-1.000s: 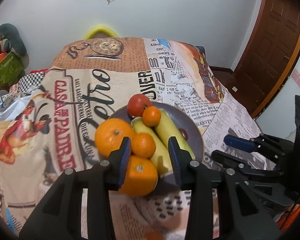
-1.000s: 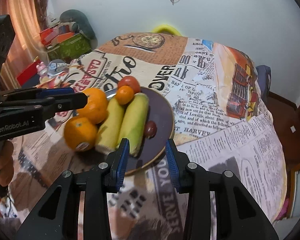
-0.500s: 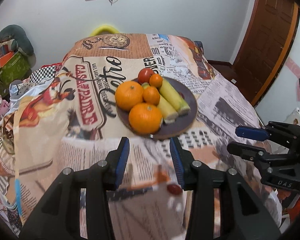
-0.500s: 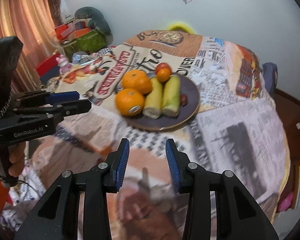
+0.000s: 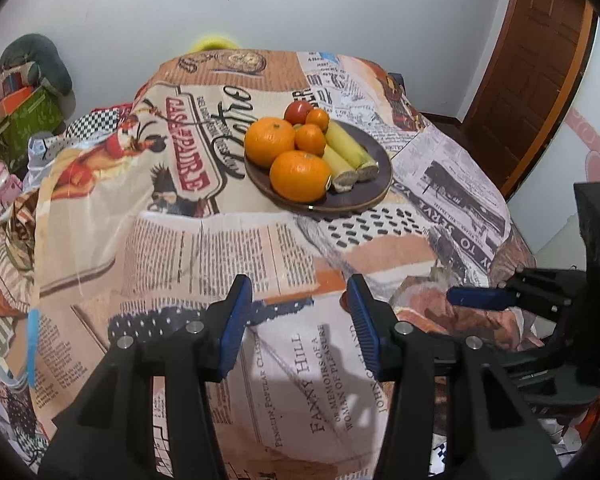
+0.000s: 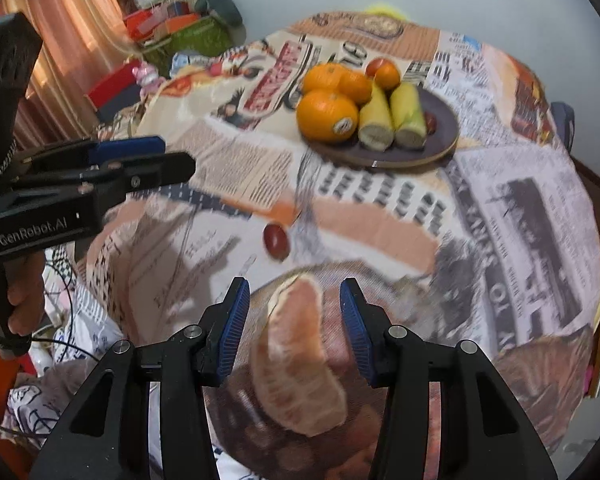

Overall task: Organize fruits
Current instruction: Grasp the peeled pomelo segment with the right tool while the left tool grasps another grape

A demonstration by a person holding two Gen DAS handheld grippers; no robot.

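The left gripper hangs over the near part of the printed cloth on the tabletop, its jaws spread wide with nothing between them. Farther back sits the dark plate, carrying big oranges, smaller ones, a tomato and two corn cobs (cut ends facing the camera). A small dark red fruit lies loose on the cloth, well apart from the plate and nearer the grippers. At the right, the right gripper is likewise wide open and empty-handed, hovering over a printed citrus segment on the cloth.
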